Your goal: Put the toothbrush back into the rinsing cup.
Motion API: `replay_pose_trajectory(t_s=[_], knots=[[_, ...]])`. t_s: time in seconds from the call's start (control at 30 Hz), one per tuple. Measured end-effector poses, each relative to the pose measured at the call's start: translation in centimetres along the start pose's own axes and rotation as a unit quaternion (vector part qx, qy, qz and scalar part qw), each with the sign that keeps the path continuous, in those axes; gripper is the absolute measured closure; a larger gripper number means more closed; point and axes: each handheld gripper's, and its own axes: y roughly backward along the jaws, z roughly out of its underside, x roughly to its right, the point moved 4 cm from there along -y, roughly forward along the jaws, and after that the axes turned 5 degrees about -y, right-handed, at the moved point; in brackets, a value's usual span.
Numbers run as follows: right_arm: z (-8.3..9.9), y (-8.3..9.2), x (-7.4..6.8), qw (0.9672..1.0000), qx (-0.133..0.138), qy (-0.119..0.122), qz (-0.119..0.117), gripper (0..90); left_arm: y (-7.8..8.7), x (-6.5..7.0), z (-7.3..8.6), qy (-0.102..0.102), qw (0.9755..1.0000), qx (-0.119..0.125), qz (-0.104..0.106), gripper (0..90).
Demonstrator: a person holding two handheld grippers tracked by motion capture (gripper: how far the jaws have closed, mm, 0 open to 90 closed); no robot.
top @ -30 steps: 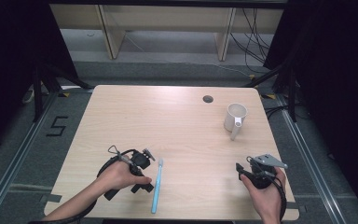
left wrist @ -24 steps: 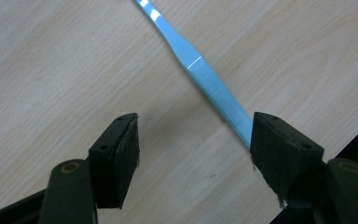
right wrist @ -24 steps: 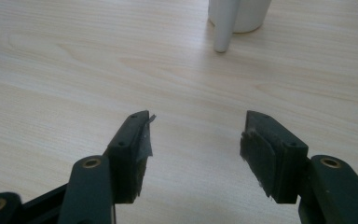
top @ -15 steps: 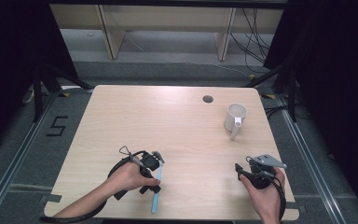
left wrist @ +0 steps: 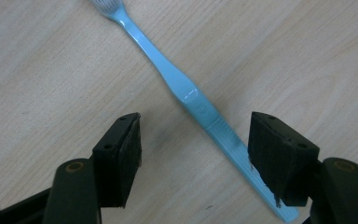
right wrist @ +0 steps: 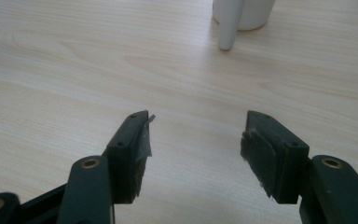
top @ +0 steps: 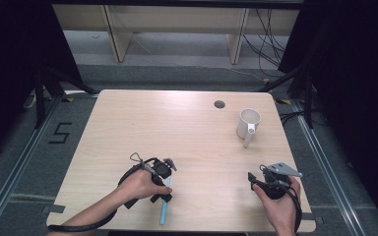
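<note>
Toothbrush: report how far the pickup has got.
Done: the left tool straddles the blue toothbrush, which lies flat on the table. In hand: its jaws have just been closing but are open, not pressing the handle. Left: grip and lift. The right tool waits open near the white mug.

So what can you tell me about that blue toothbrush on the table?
The toothbrush is light blue, plastic by its look, with pale bristles at one end and a ribbed grip toward the other. It lies flat on the wooden table near the front edge. The left hand-held gripper straddles its handle, jaws just been closing, pads apparently not yet pressing it.
</note>
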Motion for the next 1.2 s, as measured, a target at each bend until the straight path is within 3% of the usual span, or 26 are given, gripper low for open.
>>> replay_pose_trajectory(t_s=[0.03,0.17,0.57,0.6,0.67,0.73,1.17,1.2], knots=[[0.03,-0.14,-0.13,1.0,0.001,-0.006,-0.005,42.0,-0.01,-0.13,-0.04,-0.01,0.9999,-0.001,-0.004,35.6],[0.08,-0.17,-0.25,0.9999,-0.004,-0.01,-0.01,42.1,-0.1,0.05,-0.2,-0.018,0.9998,-0.006,-0.006,37.8],[0.06,-0.18,-0.27,0.9999,-0.003,-0.01,-0.012,42.0,-0.25,0.38,-0.62,-0.025,0.9996,-0.006,-0.015,40.3],[0.08,-0.26,-0.36,0.9997,-0.004,-0.015,-0.017,42.0,-0.2,0.24,-0.69,-0.037,0.9991,-0.009,-0.019,40.5],[0.08,-0.26,-0.36,0.9997,-0.004,-0.014,-0.017,42.1,-0.25,0.23,-0.71,-0.039,0.999,-0.008,-0.019,40.7],[0.05,-0.25,-0.32,0.9998,-0.003,-0.01,-0.014,42.1,-0.37,0.38,-0.69,-0.027,0.9994,-0.009,-0.018,41.1],[0.14,-0.34,-0.33,0.9998,-0.006,-0.012,-0.016,42.1,-0.55,0.14,-0.53,-0.041,0.9987,-0.022,-0.018,48.4],[0.14,-0.36,-0.31,0.9998,-0.006,-0.013,-0.017,42.1,-0.52,-0.17,-0.49,-0.058,0.9978,-0.022,-0.025,49.4]])
